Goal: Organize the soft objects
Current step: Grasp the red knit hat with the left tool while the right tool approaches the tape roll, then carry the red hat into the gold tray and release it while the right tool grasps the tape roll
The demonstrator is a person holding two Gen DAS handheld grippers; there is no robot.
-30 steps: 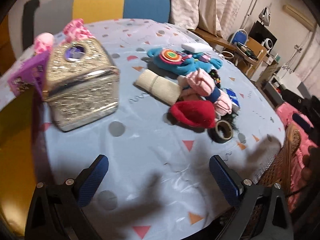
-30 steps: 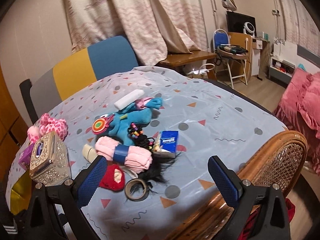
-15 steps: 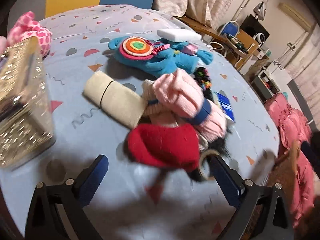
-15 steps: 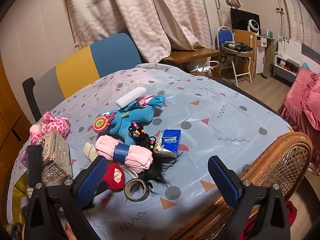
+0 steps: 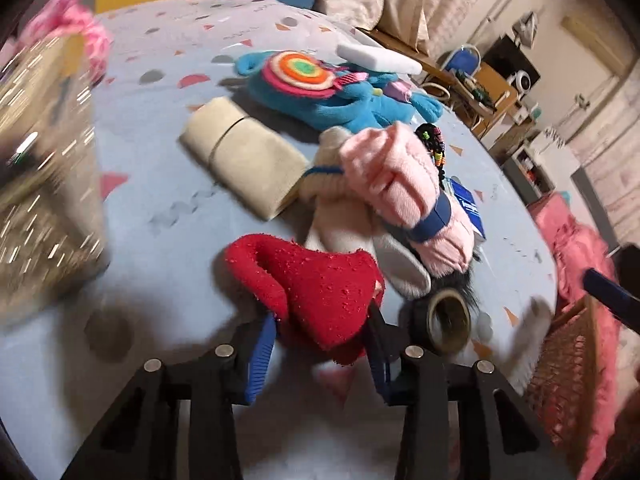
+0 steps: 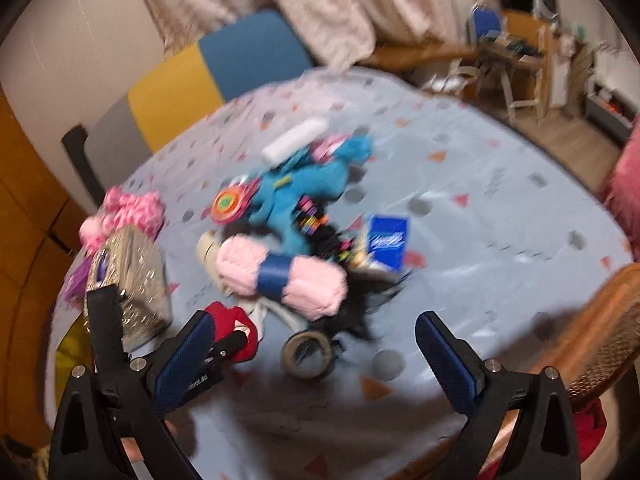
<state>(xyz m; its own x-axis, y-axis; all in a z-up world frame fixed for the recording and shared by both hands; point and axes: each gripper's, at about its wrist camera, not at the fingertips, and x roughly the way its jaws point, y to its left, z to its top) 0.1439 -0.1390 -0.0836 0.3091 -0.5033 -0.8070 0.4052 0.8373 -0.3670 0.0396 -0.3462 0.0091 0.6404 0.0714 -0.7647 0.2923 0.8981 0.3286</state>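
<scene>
A red fuzzy sock (image 5: pixel 316 284) lies at the near edge of a pile of soft things, and my left gripper (image 5: pixel 320 346) has its blue pads closed on the sock's near end. Behind it lie a pink knit roll with a blue band (image 5: pixel 400 188), a beige folded cloth (image 5: pixel 244 156) and a blue plush toy (image 5: pixel 340 96). In the right wrist view the red sock (image 6: pixel 230 326) shows beside the left gripper. My right gripper (image 6: pixel 316 354) is open and empty, above the table's near side, short of the pink roll (image 6: pixel 280 276).
A tape roll (image 5: pixel 446 320) lies right of the sock, with black hair and a blue tissue pack (image 6: pixel 386 240) behind. A glittery gold box (image 5: pixel 44 184) stands at the left, with a pink plush (image 6: pixel 128 210) beyond. A wicker chair (image 6: pixel 600 332) is at the right.
My left gripper moved forward to the red sock and closed on it. My right gripper moved a little closer to the pile and stayed open.
</scene>
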